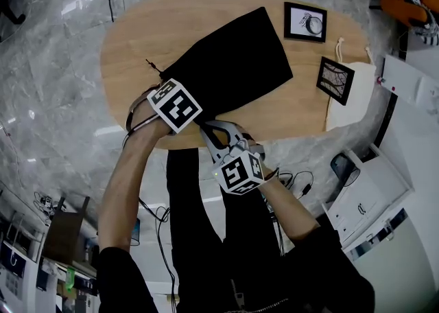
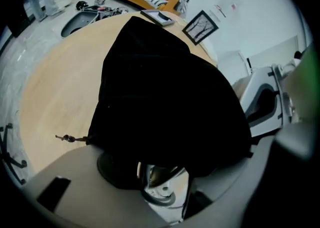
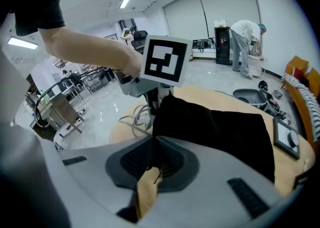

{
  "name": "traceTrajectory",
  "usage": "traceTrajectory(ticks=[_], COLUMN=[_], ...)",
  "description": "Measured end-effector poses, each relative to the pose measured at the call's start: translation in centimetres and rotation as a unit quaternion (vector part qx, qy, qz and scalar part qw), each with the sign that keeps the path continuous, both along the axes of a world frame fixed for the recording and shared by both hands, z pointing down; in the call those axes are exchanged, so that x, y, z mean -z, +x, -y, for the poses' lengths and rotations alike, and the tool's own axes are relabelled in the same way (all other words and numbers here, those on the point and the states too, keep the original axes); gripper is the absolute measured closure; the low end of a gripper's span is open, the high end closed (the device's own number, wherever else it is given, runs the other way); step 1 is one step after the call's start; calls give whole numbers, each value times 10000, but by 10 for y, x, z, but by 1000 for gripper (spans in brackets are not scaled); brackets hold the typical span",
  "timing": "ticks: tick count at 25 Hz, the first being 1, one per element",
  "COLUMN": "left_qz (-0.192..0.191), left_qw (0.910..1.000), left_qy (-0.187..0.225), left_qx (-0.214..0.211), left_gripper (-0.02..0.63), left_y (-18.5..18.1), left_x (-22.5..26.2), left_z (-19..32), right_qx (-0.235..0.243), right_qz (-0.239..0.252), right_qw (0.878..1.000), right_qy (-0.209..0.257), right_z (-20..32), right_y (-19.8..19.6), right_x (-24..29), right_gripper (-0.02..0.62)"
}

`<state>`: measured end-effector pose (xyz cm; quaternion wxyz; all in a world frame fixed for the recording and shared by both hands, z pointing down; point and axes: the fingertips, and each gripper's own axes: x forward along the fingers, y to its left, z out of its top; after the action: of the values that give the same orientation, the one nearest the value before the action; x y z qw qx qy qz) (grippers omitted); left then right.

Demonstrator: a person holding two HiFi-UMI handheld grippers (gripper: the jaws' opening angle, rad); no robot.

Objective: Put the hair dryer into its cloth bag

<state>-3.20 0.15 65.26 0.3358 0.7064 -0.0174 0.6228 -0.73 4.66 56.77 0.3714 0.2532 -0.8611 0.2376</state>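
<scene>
Bag mouth drawn over the dryer at the counter's near edge.
The black bag [image 1: 233, 58] lies across the middle of the wooden counter [image 1: 137, 37], with its mouth at the near edge. The left gripper [image 2: 165, 172] has its jaws partway apart, clenched on the dryer [image 2: 161, 184]. The dryer's pale end shows under the bag's hem and cloth covers the rest. The right gripper [image 3: 154, 159] has its jaws clenched tight on the hem just beside it. A cord [image 1: 139, 114] loops off the near edge by the left gripper. Two framed pictures [image 1: 305, 22] are near the far right edge, and a white pouch [image 1: 353, 99] hangs over the right edge.
</scene>
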Motion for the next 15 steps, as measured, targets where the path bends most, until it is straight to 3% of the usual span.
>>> traceTrajectory(ticks=[2,6,15], left_qz=[-79,-221,-665], left_qw=[9999,9987,9912], left_qy=[69,428,1029], left_qx=[92,-165,-503], left_gripper=[382,377,339], left_y=[7,22,32], left_x=[-3,-9,-15], left_z=[2,6,5], right_qx=[70,190,27], right_qz=[55,58,-4], right_qw=[10000,9998,9997], right_qy=[-23,-93,-249], right_z=[-5,-11,-10], right_y=[0,-1,4], right_x=[0,-3,-12], right_gripper=[571,571,571])
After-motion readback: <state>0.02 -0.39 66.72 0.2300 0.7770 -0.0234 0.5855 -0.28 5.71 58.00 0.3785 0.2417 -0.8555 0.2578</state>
